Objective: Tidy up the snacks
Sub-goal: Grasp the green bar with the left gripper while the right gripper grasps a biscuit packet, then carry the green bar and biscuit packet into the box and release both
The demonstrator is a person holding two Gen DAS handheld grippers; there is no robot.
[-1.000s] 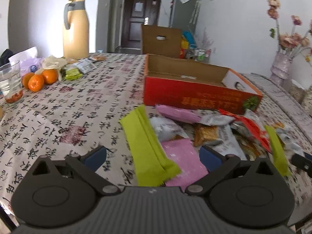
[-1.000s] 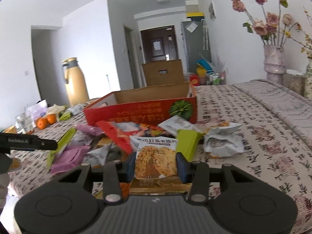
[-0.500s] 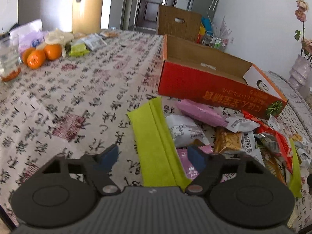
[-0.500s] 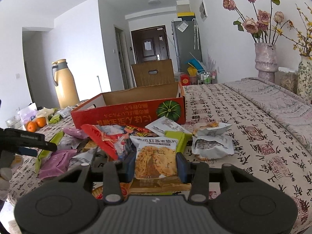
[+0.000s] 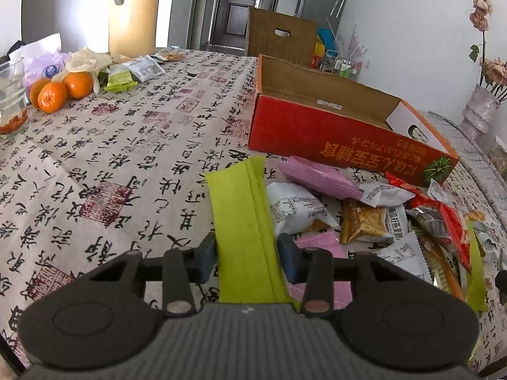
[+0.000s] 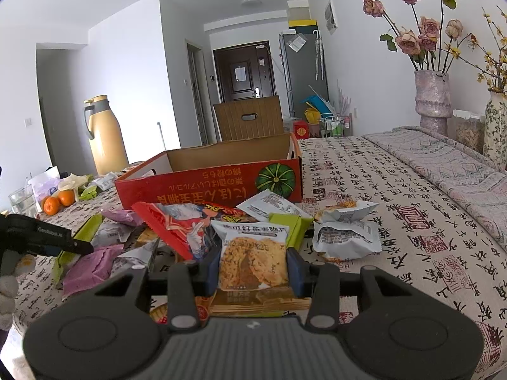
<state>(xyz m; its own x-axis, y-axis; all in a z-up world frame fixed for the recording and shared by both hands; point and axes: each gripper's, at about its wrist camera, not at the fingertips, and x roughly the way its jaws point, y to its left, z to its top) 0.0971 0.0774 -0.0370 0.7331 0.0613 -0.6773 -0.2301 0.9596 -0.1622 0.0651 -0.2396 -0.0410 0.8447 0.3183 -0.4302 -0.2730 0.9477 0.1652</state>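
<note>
The left gripper (image 5: 247,261) had just been closing, and its blue pads now pinched the near end of a long, flat lime-green foil snack wrapper (image 5: 242,218) whose far end lay on the calligraphy-printed tablecloth (image 5: 133,145), at the left edge of the snack pile. That wrapper looked light and thin, floppy along its length, with a folded seam running down it; held at one end, it would probably droop and swing, and the slick foil could slide out of a loose pinch, so a hold nearer the middle would likely carry it more steadily. The right gripper (image 6: 253,270) was pressed against both sides of a square white-and-brown cracker packet (image 6: 253,261), taken across its width near the bottom edge. This packet seemed puffed with air and its contents brittle, so a hard squeeze risked crushing them. Just beyond both grippers lay the loose heap of pink, red, white and green packets (image 6: 177,228), and behind it, near but not touching most of them, stood the open red cardboard box (image 5: 332,126) with nothing visible inside, the likely destination.
</note>
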